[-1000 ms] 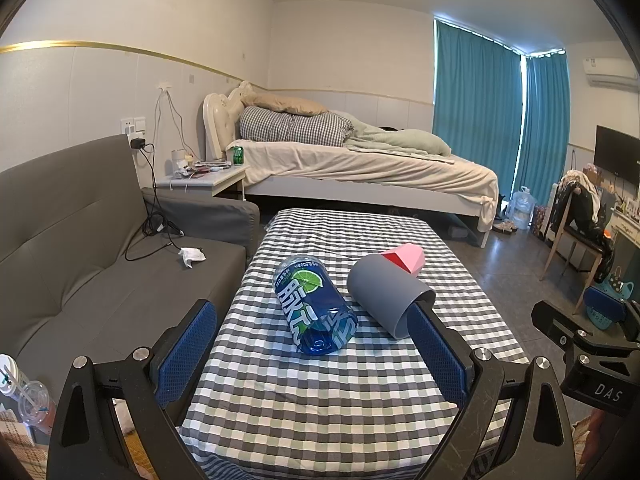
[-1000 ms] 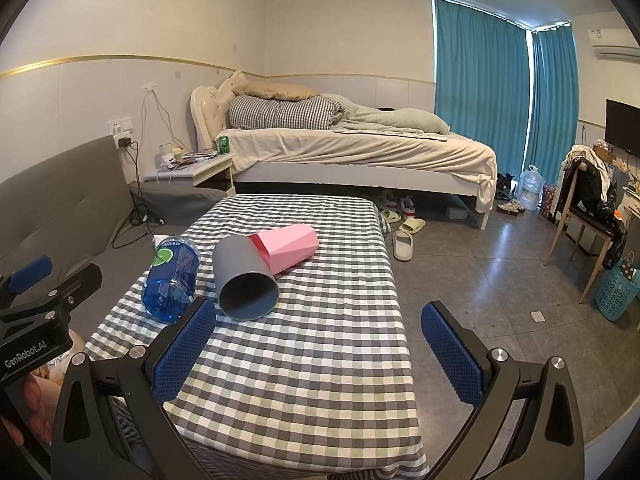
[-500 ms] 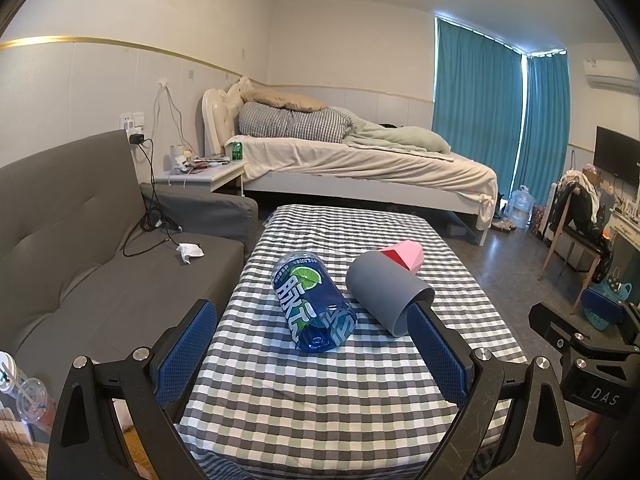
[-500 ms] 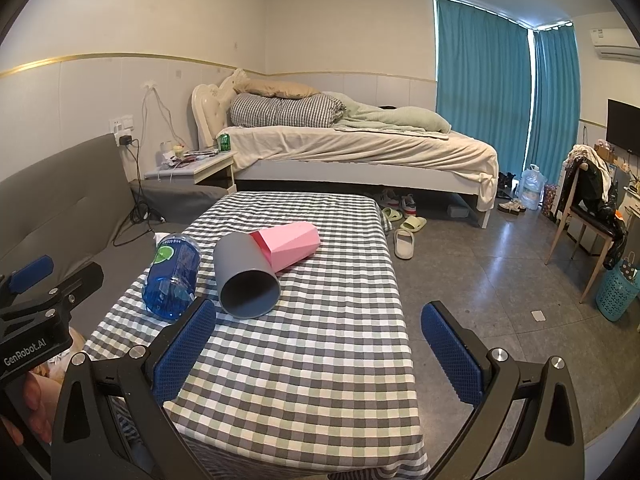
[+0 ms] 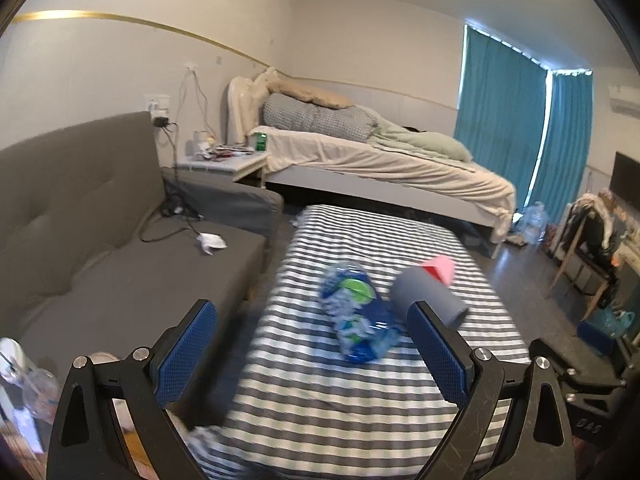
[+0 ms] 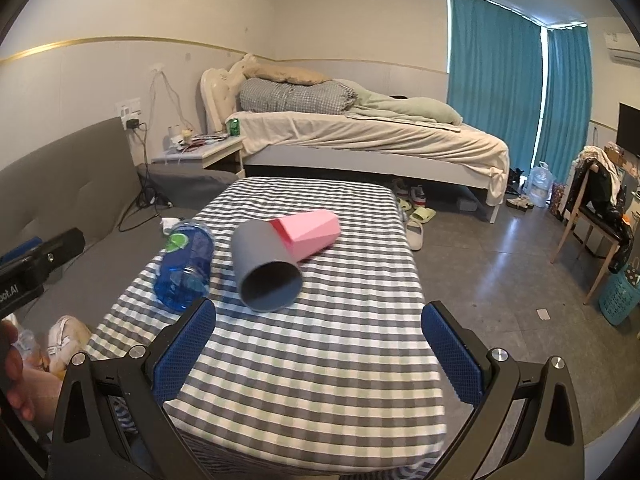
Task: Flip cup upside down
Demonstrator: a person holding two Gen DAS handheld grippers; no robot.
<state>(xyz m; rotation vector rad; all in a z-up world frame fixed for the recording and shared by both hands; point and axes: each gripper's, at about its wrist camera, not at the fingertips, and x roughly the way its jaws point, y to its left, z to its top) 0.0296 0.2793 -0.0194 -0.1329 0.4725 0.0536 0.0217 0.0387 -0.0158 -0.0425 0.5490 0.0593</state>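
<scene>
A grey cup lies on its side on the checked tablecloth, its open mouth facing me; the left wrist view shows the grey cup blurred. A pink faceted cup lies on its side just behind it, touching it. My right gripper is open and empty, low over the table's near part, short of the cup. My left gripper is open and empty too, near the table's left front corner. Its right fingertip overlaps the grey cup in the image.
A blue plastic bottle lies on its side left of the grey cup. A grey sofa runs along the table's left side. A bed stands behind, slippers on the floor to the right, a chair farther right.
The left gripper has swung left and pulled back, so the bottle and cups slid right in its now blurred view. The right gripper edged slightly nearer the cups. Nothing on the table moved.
</scene>
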